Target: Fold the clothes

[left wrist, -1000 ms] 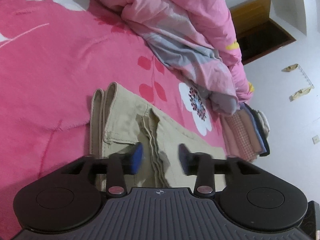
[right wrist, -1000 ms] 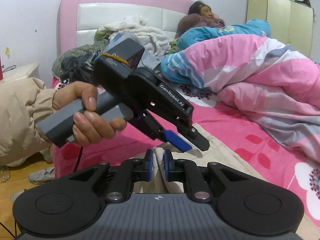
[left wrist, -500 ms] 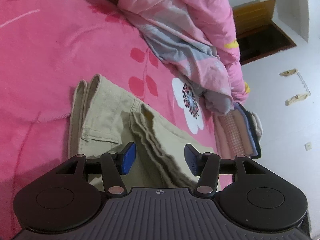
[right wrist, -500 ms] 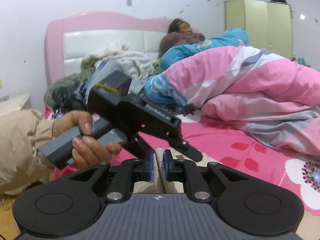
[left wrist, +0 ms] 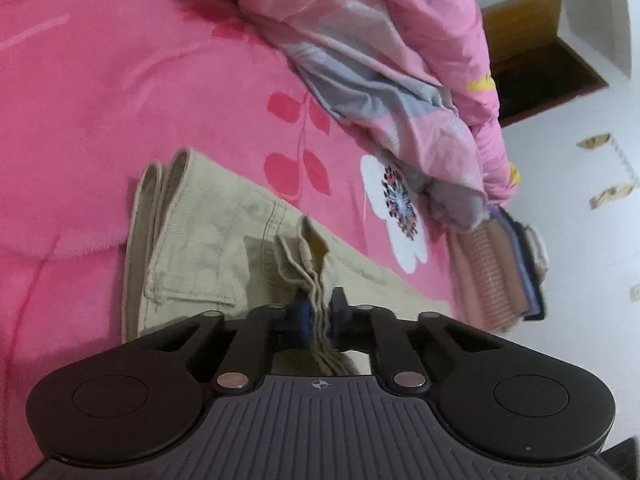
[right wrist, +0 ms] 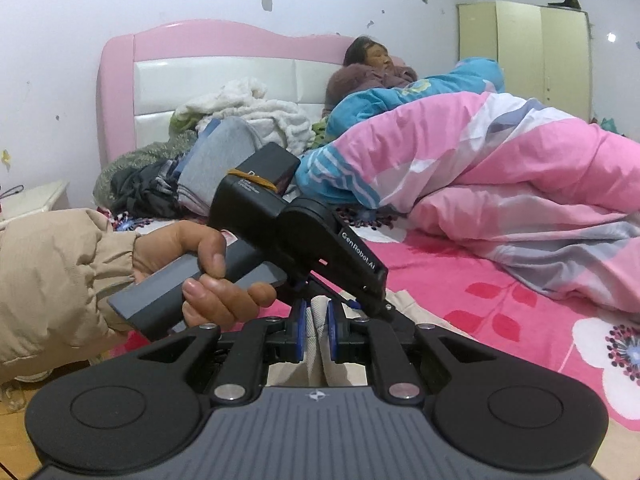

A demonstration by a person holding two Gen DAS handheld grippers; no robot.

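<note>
The beige trousers (left wrist: 208,240) lie folded on the pink flowered bed (left wrist: 100,92), beside the pink quilt (left wrist: 380,60). The left gripper (left wrist: 318,312) tilts down over them, its fingers clamped on a bunched ridge of layered hem edges. A hand (right wrist: 200,276) in a tan padded sleeve (right wrist: 52,280) grips its grey handle from the left, thumb on top. The right gripper (right wrist: 314,322) sits low just behind, its blue-padded fingers pinched together on a fold of the same trousers.
</note>
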